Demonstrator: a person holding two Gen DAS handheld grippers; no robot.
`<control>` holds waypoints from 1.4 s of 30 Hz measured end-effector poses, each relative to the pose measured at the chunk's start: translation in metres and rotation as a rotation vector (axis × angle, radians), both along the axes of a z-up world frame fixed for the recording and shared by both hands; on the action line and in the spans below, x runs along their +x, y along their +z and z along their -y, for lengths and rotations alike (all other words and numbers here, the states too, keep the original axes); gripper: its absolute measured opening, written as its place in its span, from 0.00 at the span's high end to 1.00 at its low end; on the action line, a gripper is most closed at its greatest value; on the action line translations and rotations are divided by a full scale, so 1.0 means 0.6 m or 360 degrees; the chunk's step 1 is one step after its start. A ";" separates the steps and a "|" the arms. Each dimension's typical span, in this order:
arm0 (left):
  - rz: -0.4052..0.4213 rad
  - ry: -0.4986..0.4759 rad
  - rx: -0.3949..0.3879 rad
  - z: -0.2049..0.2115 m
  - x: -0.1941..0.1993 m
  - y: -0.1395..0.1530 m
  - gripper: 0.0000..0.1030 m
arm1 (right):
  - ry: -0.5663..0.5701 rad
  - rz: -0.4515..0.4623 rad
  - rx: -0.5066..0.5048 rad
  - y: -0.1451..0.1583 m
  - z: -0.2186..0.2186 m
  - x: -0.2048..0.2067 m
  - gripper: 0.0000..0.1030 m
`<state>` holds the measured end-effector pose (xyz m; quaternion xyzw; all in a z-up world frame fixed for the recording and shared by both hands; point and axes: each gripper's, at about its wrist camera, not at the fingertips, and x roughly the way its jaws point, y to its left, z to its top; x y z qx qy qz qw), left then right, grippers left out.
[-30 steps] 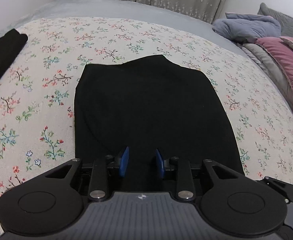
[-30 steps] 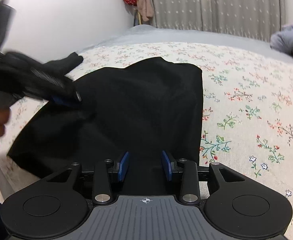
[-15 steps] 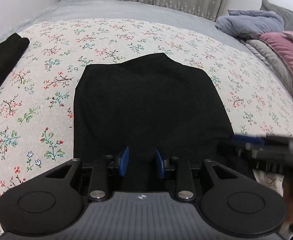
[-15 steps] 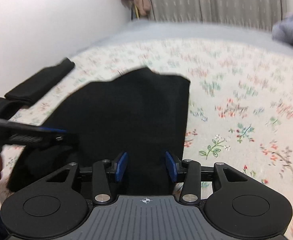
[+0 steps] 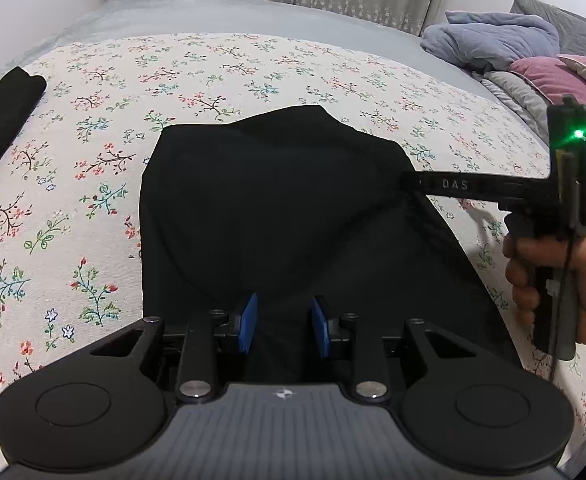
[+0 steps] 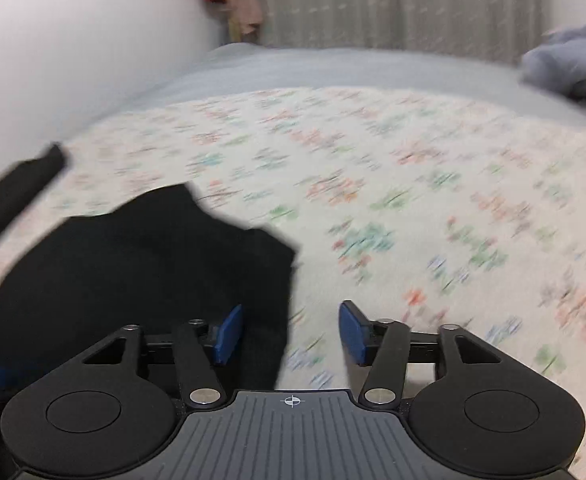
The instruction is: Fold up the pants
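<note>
The black pants [image 5: 277,208] lie folded into a flat block on the floral bedspread [image 5: 213,76]. My left gripper [image 5: 284,328] hovers over their near edge, open and empty, blue pads apart. My right gripper [image 6: 291,334] is open and empty, straddling the right edge of the pants [image 6: 141,264]; this view is blurred by motion. In the left wrist view the right gripper's body [image 5: 565,184] and the hand holding it reach in from the right, its fingers at the right edge of the pants.
Another folded black garment [image 5: 1,112] lies at the left of the bed, also in the right wrist view [image 6: 13,192]. A grey-blue blanket [image 5: 493,40] and pink pillows [image 5: 565,80] are heaped at the right. A curtain hangs behind.
My right gripper has swung right and forward along the right edge of the pants and opened wider. The left gripper has barely moved.
</note>
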<state>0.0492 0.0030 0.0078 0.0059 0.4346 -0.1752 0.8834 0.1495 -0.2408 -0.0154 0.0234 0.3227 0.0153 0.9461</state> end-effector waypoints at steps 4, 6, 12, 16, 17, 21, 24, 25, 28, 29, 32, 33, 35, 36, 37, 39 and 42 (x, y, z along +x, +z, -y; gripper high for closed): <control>-0.0044 0.0013 -0.0101 -0.020 0.006 0.007 0.69 | -0.0121 0.0026 -0.0081 0.006 -0.010 -0.007 0.37; -0.0076 0.0051 -0.0189 -0.038 0.010 0.012 0.66 | -0.0126 0.0033 -0.0150 0.012 -0.011 -0.026 0.37; 0.0122 0.0251 -0.0180 -0.086 0.001 0.054 0.29 | -0.0009 -0.0011 -0.0091 0.049 0.032 -0.103 0.34; 0.0107 0.0333 -0.0180 -0.112 0.006 0.057 0.21 | 0.0029 -0.0096 0.0022 0.068 0.080 -0.134 0.31; 0.0078 0.0353 -0.0212 -0.118 0.007 0.054 0.21 | 0.0031 -0.0117 0.0077 0.071 0.090 -0.141 0.31; -0.0038 0.0318 -0.0348 -0.122 0.015 0.045 0.13 | 0.0097 -0.0213 0.0356 0.062 0.105 -0.162 0.31; -0.0116 0.0318 -0.0378 -0.121 0.020 0.032 0.09 | 0.0152 -0.0209 0.0540 0.044 0.100 -0.180 0.31; -0.0135 0.0320 -0.0373 -0.118 0.022 0.028 0.09 | 0.0160 -0.0215 0.0604 0.034 0.098 -0.182 0.31; -0.0218 0.0330 -0.0416 -0.117 0.028 0.014 0.09 | 0.0197 -0.0235 0.0663 0.020 0.077 -0.176 0.31; -0.0253 0.0331 -0.0445 -0.117 0.031 0.010 0.09 | 0.0216 -0.0226 0.0667 0.021 0.072 -0.175 0.31; -0.0325 0.0343 -0.0527 -0.116 0.037 0.000 0.07 | 0.0245 -0.0201 0.0736 0.016 0.065 -0.169 0.31; -0.0338 0.0339 -0.0544 -0.115 0.038 -0.002 0.06 | 0.0247 -0.0211 0.0755 0.013 0.066 -0.166 0.31; -0.0349 0.0342 -0.0545 -0.112 0.042 -0.005 0.04 | 0.0256 -0.0231 0.0756 0.004 0.063 -0.160 0.31; -0.0358 0.0345 -0.0544 -0.111 0.045 -0.007 0.03 | 0.0256 -0.0233 0.0753 -0.001 0.061 -0.157 0.31; -0.0362 0.0351 -0.0538 -0.110 0.046 -0.008 0.03 | 0.0256 -0.0231 0.0753 -0.004 0.060 -0.154 0.31; -0.0355 0.0372 -0.0520 -0.108 0.047 -0.006 0.04 | 0.0262 -0.0222 0.0757 -0.007 0.057 -0.151 0.31; -0.0343 0.0403 -0.0462 -0.103 0.050 -0.005 0.04 | 0.0270 -0.0219 0.0768 -0.008 0.052 -0.144 0.31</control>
